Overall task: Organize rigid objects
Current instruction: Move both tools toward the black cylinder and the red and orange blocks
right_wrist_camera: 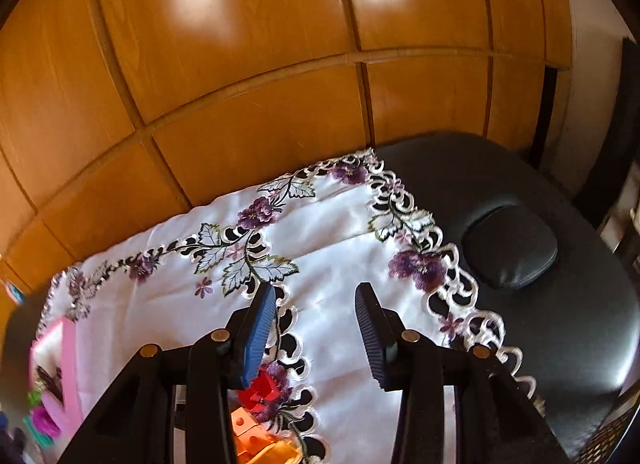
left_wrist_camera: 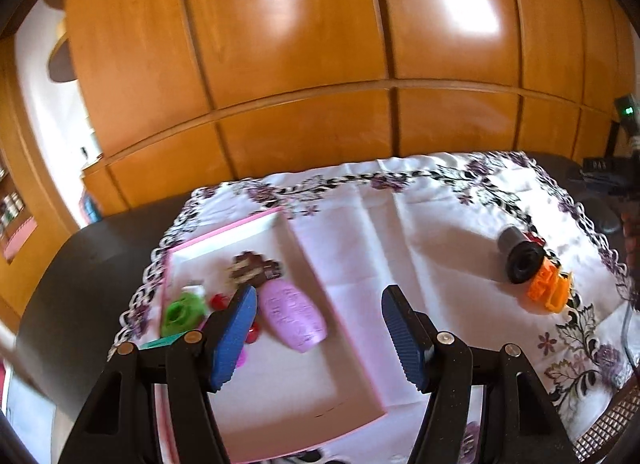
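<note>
A shallow pink-rimmed box (left_wrist_camera: 232,225) lies on the flowered white cloth (left_wrist_camera: 400,232). In it are a lilac bottle (left_wrist_camera: 292,314), a brown blocky toy (left_wrist_camera: 252,268), a green toy (left_wrist_camera: 184,310) and small red pieces. My left gripper (left_wrist_camera: 320,304) hovers over the box, open, with nothing between its blue pads. To the right on the cloth lie a black cylinder (left_wrist_camera: 520,260) and an orange toy truck (left_wrist_camera: 548,292). My right gripper (right_wrist_camera: 316,296) is open and empty above the cloth's corner, with a red toy (right_wrist_camera: 262,388) and the orange toy (right_wrist_camera: 256,440) just under its left finger.
The cloth (right_wrist_camera: 160,296) covers a black padded table (right_wrist_camera: 560,324) with a raised black pad (right_wrist_camera: 512,252). Wooden cabinet doors (left_wrist_camera: 300,63) stand close behind. Dark devices (left_wrist_camera: 600,175) sit at the far right. The pink box (right_wrist_camera: 70,360) shows at the right wrist view's left edge.
</note>
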The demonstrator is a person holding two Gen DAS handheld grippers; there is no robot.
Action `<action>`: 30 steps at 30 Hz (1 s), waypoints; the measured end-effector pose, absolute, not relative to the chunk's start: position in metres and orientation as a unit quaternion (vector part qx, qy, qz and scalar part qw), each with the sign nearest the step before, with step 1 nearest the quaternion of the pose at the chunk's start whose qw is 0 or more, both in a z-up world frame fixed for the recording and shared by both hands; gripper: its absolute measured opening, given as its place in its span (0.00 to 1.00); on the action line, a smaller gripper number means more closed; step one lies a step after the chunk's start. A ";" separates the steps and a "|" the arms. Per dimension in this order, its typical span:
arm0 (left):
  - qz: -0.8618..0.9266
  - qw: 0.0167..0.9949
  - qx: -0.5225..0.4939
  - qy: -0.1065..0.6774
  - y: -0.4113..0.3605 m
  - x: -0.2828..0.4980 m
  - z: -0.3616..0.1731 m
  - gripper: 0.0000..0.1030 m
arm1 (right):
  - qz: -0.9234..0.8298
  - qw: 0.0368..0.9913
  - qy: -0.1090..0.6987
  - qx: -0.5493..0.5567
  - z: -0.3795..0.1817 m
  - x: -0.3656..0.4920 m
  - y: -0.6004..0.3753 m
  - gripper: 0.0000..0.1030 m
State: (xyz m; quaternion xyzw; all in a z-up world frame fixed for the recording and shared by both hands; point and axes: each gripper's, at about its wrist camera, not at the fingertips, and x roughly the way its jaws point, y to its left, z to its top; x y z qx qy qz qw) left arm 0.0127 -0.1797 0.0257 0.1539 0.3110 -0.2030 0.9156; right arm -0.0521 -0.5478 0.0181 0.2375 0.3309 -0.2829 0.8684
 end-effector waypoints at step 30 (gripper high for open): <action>-0.380 0.805 0.110 0.443 -0.347 0.016 -0.030 0.63 | -0.242 0.848 0.307 0.359 0.012 -0.074 -0.573 0.42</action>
